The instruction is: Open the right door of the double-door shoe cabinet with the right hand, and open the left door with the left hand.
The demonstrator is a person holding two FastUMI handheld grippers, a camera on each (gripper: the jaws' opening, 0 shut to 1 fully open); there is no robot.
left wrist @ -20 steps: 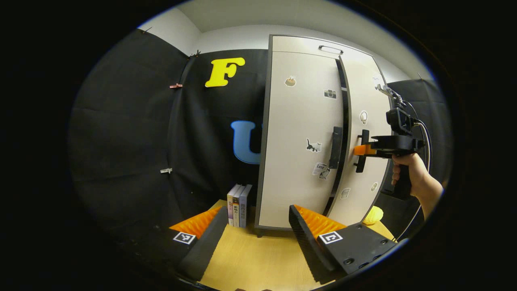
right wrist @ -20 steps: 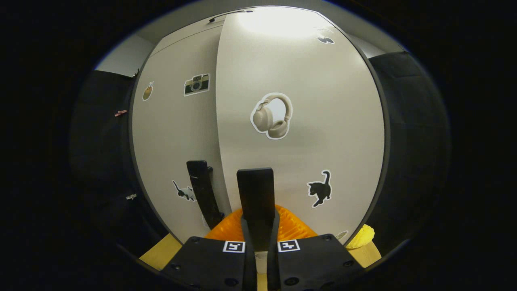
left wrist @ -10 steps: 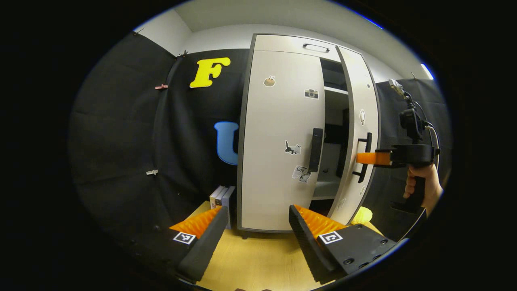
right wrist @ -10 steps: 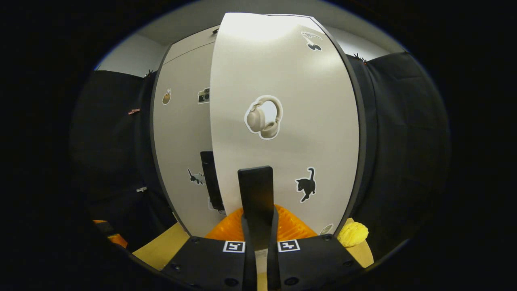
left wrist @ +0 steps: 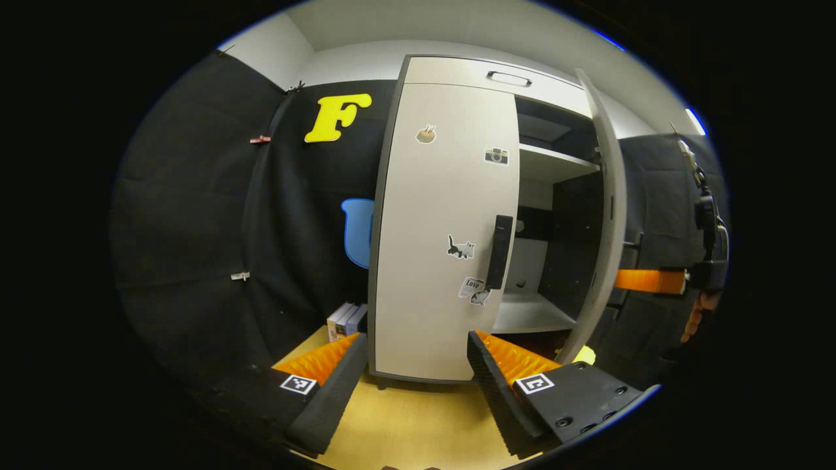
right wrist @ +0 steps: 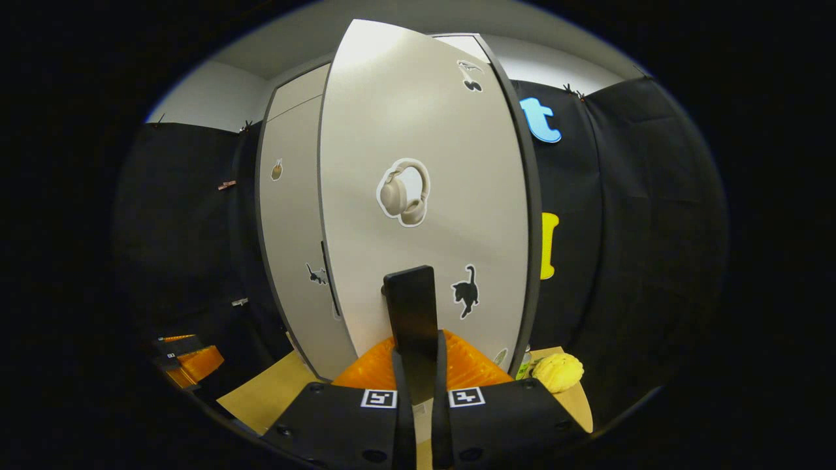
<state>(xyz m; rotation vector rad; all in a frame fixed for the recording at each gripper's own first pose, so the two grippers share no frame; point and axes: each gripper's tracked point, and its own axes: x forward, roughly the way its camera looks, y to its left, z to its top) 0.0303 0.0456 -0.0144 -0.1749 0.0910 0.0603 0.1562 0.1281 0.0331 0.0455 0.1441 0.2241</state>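
Two doors face the left gripper view: the left door (left wrist: 441, 228) is shut flat against the cabinet (left wrist: 496, 72), and the right door (left wrist: 604, 215) stands swung out, seen nearly edge-on. Between them the inside shows, with a shelf (left wrist: 555, 160) high up and a lower shelf (left wrist: 532, 313) below. A dark vertical handle (left wrist: 499, 251) sits at the left door's inner edge, with a cat sticker (left wrist: 460, 247) just beside it and a camera sticker (left wrist: 496, 156) higher up. The left gripper (left wrist: 415, 372) is spread wide, well short of the cabinet, above the wooden floor (left wrist: 411, 424), holding nothing. Books (left wrist: 346, 320) stand by the cabinet's left foot. Far right, the right gripper (left wrist: 646, 281) reaches to the outer face of the right door, a hand (left wrist: 695, 316) behind it.

Next, the right gripper view: the right door (right wrist: 424, 196) fills the middle, bearing a headphone sticker (right wrist: 403, 192) and a black cat sticker (right wrist: 466, 290). The right gripper (right wrist: 418, 365) is closed narrow around the door's dark handle (right wrist: 410, 307), both fingers pressing its sides. Behind to the left is the left door (right wrist: 290, 228), closed, with its own handle (right wrist: 328, 277) seen thin at its edge. A yellow lumpy object (right wrist: 557, 372) lies on the floor (right wrist: 268, 405) by the door's lower right corner. The left gripper (right wrist: 186, 362) shows small at the far left.
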